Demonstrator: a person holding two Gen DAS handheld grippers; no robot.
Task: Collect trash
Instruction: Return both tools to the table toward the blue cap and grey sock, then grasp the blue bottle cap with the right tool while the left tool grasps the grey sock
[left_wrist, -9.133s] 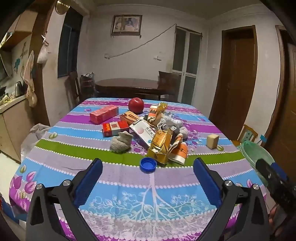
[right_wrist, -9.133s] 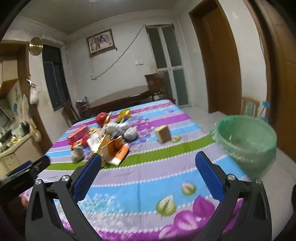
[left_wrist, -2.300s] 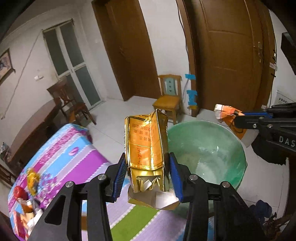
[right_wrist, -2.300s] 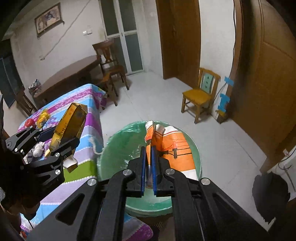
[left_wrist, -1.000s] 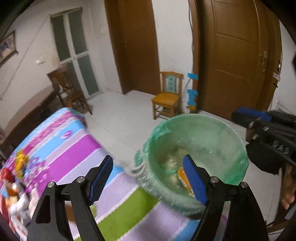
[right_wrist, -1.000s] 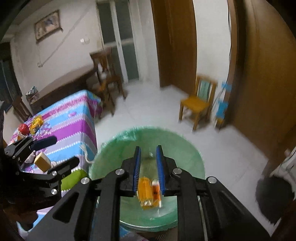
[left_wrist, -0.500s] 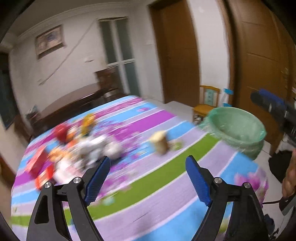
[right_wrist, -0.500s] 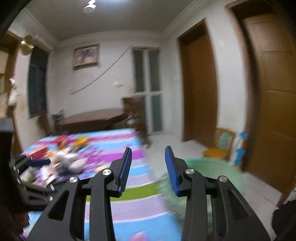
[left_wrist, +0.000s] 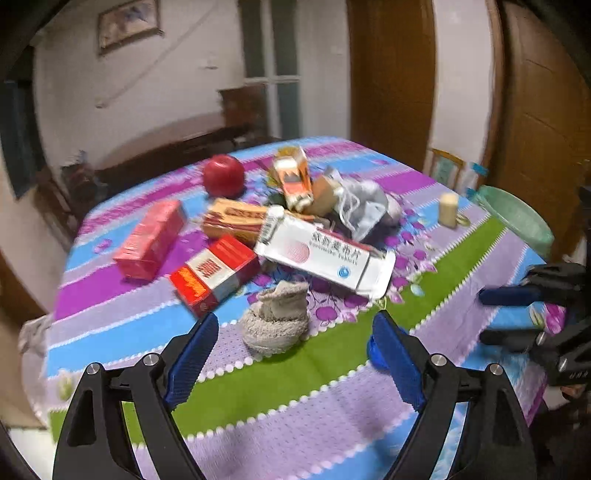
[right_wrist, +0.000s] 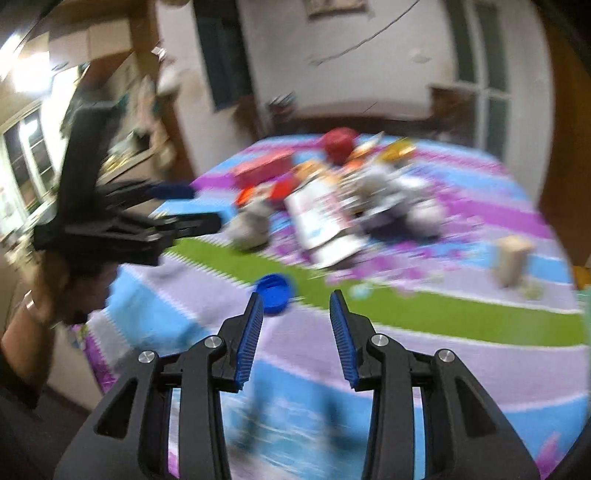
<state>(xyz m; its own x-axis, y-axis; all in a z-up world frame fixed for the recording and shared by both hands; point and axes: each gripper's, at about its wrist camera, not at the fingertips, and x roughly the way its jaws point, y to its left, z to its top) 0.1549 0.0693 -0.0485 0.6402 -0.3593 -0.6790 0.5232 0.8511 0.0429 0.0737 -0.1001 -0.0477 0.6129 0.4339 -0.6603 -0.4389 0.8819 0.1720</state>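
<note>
Both grippers are open and empty above the striped tablecloth. My left gripper hovers just in front of a grey rolled sock. Behind it lies a pile: a white medicine box, red boxes, a pink box, an orange carton and a red apple. My right gripper points at a blue bottle cap, which sits just ahead of its left finger. The green-lined trash bin stands past the table's right edge.
A beige block stands near the table's right edge; it also shows in the right wrist view. A grey drawstring pouch lies in the pile. The right wrist view is blurred. A wooden chair stands by the brown doors.
Both grippers have swung from the trash bin back over the table and come in close to the pile. The gold carton and orange carton dropped earlier are in the bin.
</note>
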